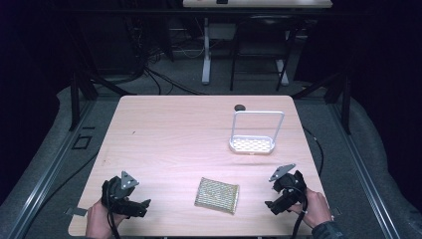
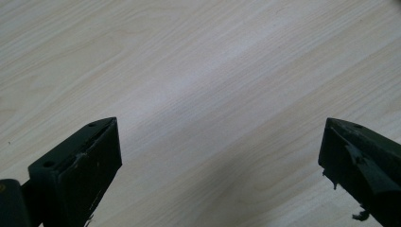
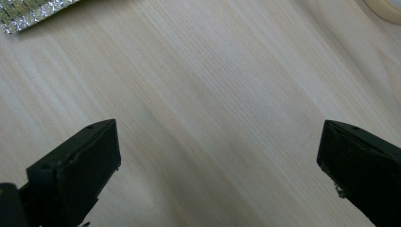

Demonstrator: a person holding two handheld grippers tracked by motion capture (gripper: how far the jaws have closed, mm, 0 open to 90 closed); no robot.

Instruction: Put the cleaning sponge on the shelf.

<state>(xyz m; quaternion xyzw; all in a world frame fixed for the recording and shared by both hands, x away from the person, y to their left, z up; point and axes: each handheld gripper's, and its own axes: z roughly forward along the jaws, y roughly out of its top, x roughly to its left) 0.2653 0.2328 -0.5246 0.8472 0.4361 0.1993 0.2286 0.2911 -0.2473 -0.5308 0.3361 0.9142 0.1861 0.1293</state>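
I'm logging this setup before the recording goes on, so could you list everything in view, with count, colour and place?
table: one, light wood, centre of the high view.
rack: one, white, perforated tray with an upright frame, on the table's far right part.
sponge: one, gold-green and glittery, flat on the table near the front edge, between the two grippers.
dark spot: one, black, on the table behind the rack; too small to identify.
desk: one, pale top on white legs, in the dark background.
cables: several, black, on the floor behind the table.
left gripper: one, black, front left, jaws wide apart over bare wood.
right gripper: one, black, front right, jaws wide apart over bare wood.
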